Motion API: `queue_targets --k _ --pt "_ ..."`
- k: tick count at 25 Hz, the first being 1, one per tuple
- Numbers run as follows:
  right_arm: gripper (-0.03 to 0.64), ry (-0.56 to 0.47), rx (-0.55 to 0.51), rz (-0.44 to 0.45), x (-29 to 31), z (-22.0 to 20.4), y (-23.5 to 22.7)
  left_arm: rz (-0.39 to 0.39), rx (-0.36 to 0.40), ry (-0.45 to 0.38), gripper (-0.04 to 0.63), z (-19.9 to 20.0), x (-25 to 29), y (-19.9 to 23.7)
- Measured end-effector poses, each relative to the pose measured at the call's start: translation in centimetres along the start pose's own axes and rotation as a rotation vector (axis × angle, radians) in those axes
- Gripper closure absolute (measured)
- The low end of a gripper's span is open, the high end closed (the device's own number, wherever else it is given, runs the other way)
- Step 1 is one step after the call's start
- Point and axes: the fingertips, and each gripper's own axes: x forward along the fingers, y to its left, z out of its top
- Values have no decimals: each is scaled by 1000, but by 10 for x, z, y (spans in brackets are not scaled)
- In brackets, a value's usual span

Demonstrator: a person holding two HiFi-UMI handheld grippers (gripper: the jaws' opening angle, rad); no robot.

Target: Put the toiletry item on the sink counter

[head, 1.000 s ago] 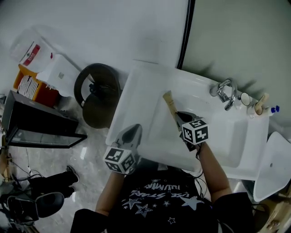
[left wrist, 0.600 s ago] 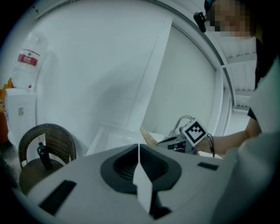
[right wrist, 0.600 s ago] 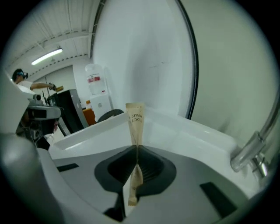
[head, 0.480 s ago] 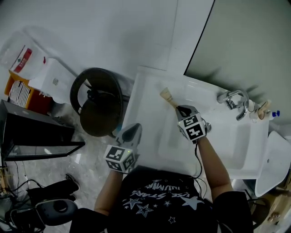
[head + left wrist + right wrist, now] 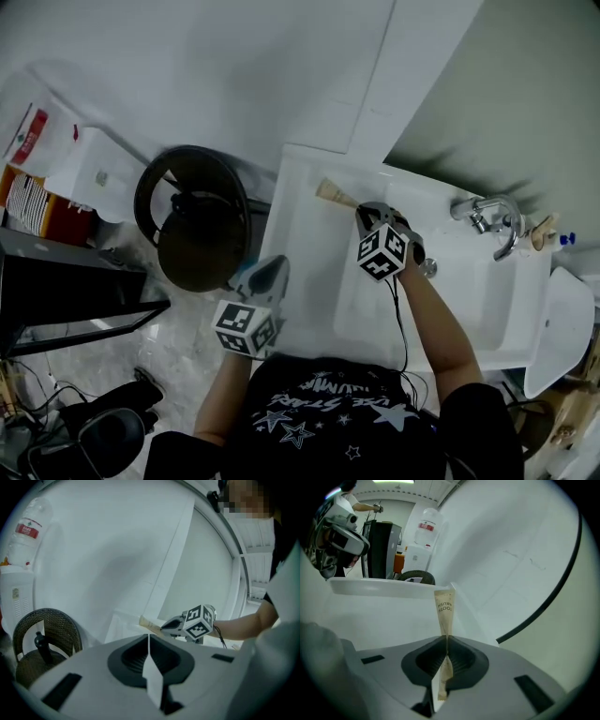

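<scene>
A slim tan toothbrush packet (image 5: 334,194) (image 5: 445,613) (image 5: 149,624) sticks out of my right gripper (image 5: 364,212) (image 5: 446,641), whose jaws are shut on it. It hangs over the back left part of the white sink counter (image 5: 302,202), its free end pointing to the far left. My left gripper (image 5: 267,274) (image 5: 149,641) is shut with nothing in it, hovering off the sink's near left corner, over the floor. In the left gripper view my right gripper (image 5: 165,626) shows ahead with the packet in it.
A chrome tap (image 5: 492,223) stands at the sink's back right, with small bottles (image 5: 546,232) beside it. A dark round wicker bin (image 5: 187,217) sits on the floor left of the sink. A white toilet lid (image 5: 558,330) lies right of it.
My right gripper has carried the toothbrush packet from over the basin toward the back left of the sink. The left gripper has hardly moved.
</scene>
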Motion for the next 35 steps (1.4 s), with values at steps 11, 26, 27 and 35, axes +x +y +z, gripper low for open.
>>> queue_targets --k 11,26,27,35 --pt "594 15 -156 4 48 17 0 -55 -3 55 571 -8 18 10" --pt "565 -16 -161 39 72 21 -6 -58 -34 75 571 -21 14 11" --pt "539 -11 -159 41 73 21 -6 -56 -35 76 572 -21 14 11" --pt "428 -34 -127 23 66 25 -10 -50 -33 77 571 -22 13 1"
